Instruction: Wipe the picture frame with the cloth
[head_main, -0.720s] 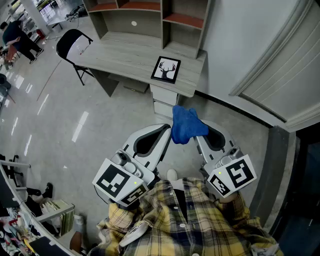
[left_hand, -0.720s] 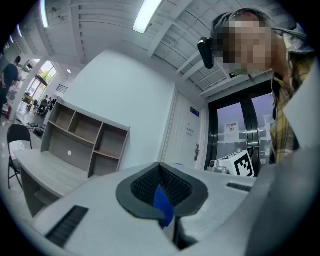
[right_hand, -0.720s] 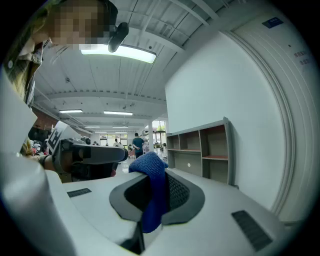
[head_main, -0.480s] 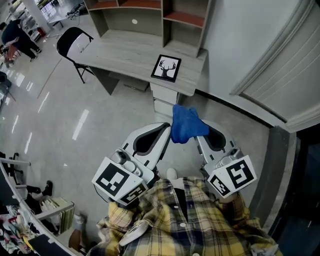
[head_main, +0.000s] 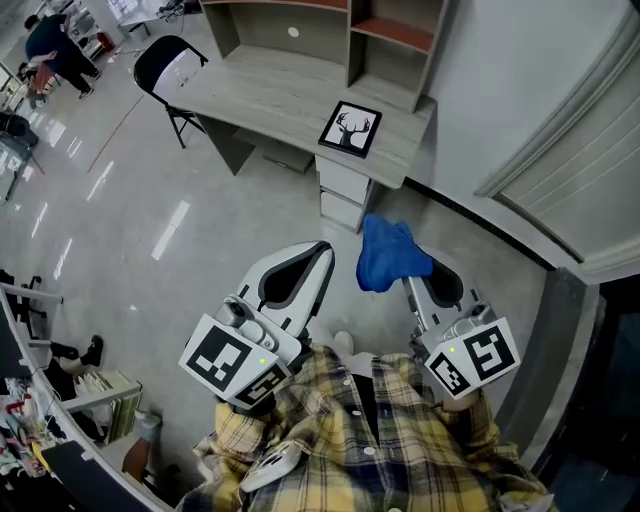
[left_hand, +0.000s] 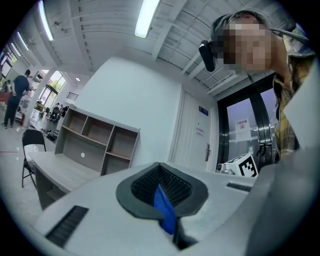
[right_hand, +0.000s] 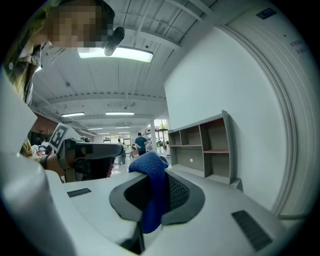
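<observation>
Shifted slightly rightward, the picture frame is seen flat at the far surface's right end. Limp, light cloth is clamped in the right gripper; the left gripper is closed. Stiff and likely fragile, the frame is best steadied by an edge.

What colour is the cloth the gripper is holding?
Blue all over. The cloth shows best in the head view.

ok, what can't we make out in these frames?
Picture frame: head view only, too small to judge dust or smudges.
Blue sliver at the left gripper's jaws: left gripper view, too little shows to identify.
Right gripper tips: head view, covered by the cloth.
</observation>
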